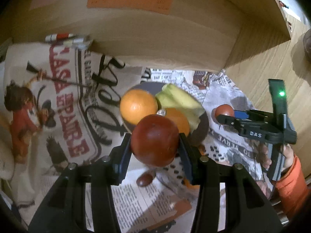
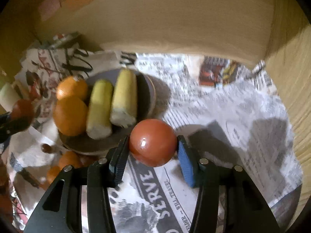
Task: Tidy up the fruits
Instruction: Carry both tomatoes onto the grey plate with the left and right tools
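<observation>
A dark plate (image 1: pixel 204 125) on newspaper holds two oranges (image 1: pixel 138 105) and two yellow-green banana pieces (image 1: pixel 175 98). My left gripper (image 1: pixel 155 137) is shut on a dark red round fruit (image 1: pixel 154 145), held in front of the plate. To the plate's right, my right gripper (image 1: pixel 221 116) carries a smaller red fruit (image 1: pixel 223 110). In the right wrist view this glossy red fruit (image 2: pixel 152 142) sits between both pads of the right gripper (image 2: pixel 152 138), just right of the plate (image 2: pixel 151 89). The left gripper (image 2: pixel 9 119) with its fruit (image 2: pixel 22 108) shows at the left edge.
Newspaper (image 2: pixel 223 116) covers the surface, with a printed cloth (image 1: pixel 58 97) on the left. A wooden wall (image 1: pixel 165 38) closes the back and right. Small oranges (image 2: pixel 69 159) and a brown nut-like thing (image 1: pixel 144 179) lie near the plate's front. An orange sleeve (image 1: pixel 291 186) holds the right gripper.
</observation>
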A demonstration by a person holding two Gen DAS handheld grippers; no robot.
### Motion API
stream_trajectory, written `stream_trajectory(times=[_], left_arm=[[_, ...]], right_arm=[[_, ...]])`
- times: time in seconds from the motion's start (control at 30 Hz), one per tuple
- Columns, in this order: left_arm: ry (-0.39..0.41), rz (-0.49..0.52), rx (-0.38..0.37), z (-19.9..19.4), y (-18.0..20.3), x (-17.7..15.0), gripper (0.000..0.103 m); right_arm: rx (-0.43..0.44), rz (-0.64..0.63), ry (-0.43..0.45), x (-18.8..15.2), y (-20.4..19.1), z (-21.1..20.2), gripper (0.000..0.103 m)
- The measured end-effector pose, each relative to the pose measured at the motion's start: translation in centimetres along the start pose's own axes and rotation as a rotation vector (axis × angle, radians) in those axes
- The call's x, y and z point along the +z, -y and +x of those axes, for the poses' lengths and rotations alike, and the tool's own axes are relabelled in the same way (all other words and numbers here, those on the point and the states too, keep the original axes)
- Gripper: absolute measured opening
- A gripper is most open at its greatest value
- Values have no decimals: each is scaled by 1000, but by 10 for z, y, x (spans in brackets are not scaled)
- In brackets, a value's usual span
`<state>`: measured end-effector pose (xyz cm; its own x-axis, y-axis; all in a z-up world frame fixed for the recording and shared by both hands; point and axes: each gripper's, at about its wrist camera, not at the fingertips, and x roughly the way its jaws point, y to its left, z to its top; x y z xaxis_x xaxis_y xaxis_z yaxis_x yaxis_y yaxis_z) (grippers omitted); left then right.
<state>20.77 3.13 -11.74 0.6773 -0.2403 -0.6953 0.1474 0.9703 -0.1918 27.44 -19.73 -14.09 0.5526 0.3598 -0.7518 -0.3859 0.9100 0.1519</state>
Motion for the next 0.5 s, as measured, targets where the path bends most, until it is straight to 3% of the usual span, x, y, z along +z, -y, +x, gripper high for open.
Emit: stream_trajectory(times=[0.3,0.5], left_arm=[[61,47,31,5,11,42,47],[49,47,39,23,7,65,47]], right_arm=[[51,-94,112,40,-33,-20,46],[70,-115,116,60,-43,-7,46]])
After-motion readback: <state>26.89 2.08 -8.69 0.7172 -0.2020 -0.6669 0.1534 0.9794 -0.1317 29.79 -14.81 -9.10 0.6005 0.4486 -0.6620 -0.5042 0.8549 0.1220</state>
